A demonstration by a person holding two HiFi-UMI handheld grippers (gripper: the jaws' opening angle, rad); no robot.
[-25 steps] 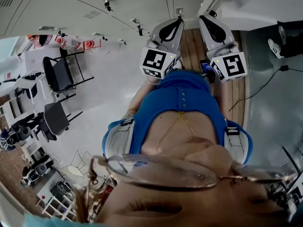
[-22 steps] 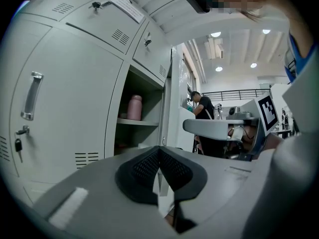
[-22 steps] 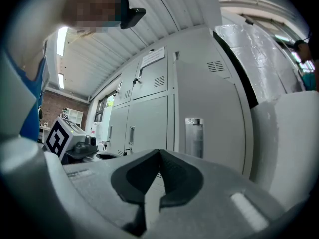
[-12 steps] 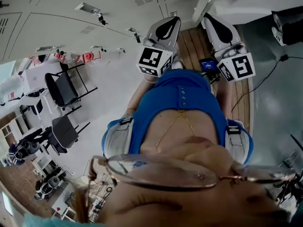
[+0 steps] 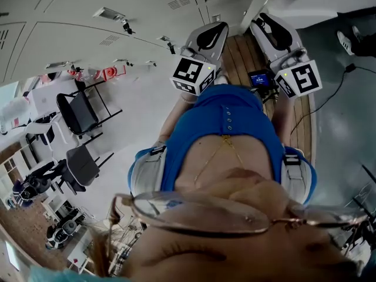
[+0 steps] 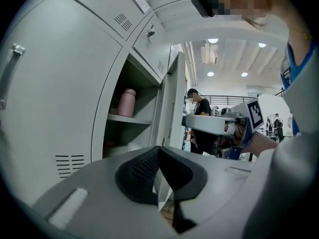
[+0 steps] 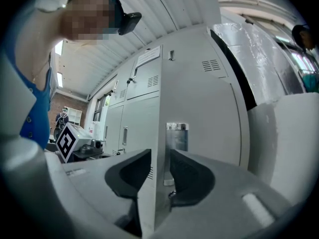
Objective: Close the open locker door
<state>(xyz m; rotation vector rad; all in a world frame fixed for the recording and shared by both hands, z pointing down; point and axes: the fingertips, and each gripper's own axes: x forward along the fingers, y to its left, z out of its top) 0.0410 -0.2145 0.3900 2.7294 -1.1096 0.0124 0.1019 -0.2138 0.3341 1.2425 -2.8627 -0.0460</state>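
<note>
- Right gripper (image 7: 159, 156) jaws have just been opening and now stand wide, either side of the locker door (image 7: 199, 103) edge
- Left gripper (image 6: 159, 153) pinched together, empty
- Pad contact with the door unclear

A black chair (image 5: 74, 108) stands folded out — a second chair (image 5: 82, 164) just beside it. A white shoe (image 5: 345, 42) shows well apart from the first chair.

Right fingers (image 7: 192, 176) newly parted around door (image 7: 199, 108)

Matt metal locker door (image 7: 204, 103); planked wooden floor (image 5: 238, 57).
</note>
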